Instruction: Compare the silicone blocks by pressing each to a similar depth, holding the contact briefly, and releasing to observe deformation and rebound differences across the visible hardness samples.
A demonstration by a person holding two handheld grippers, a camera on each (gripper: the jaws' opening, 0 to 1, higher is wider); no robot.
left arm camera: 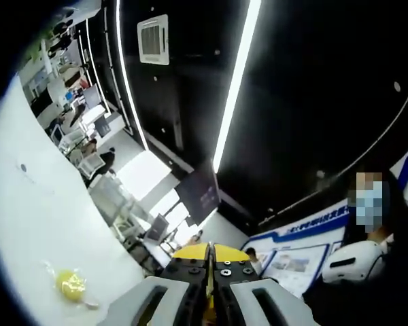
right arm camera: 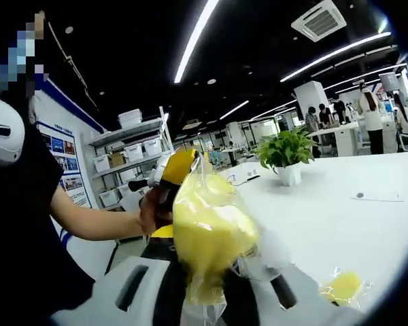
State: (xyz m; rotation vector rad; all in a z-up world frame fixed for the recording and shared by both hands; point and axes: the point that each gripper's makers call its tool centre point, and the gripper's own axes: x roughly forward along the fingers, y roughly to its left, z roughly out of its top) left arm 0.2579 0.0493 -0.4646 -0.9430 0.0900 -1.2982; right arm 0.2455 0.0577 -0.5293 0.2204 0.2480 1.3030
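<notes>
Right gripper [right arm camera: 207,288] jaws clamp a yellow silicone block in clear plastic bag [right arm camera: 209,234], raised off the white table [right arm camera: 340,217]. Left gripper [left arm camera: 209,299] jaws closed, nothing between. Second bagged yellow block [right arm camera: 343,286] lies on table, apparently untested; comparison approx. half left.

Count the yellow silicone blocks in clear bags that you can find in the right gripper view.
2. One bagged yellow block is clamped in the right hand-held gripper; a smaller bagged block lies on the white table at lower right. Others may be hidden.
</notes>
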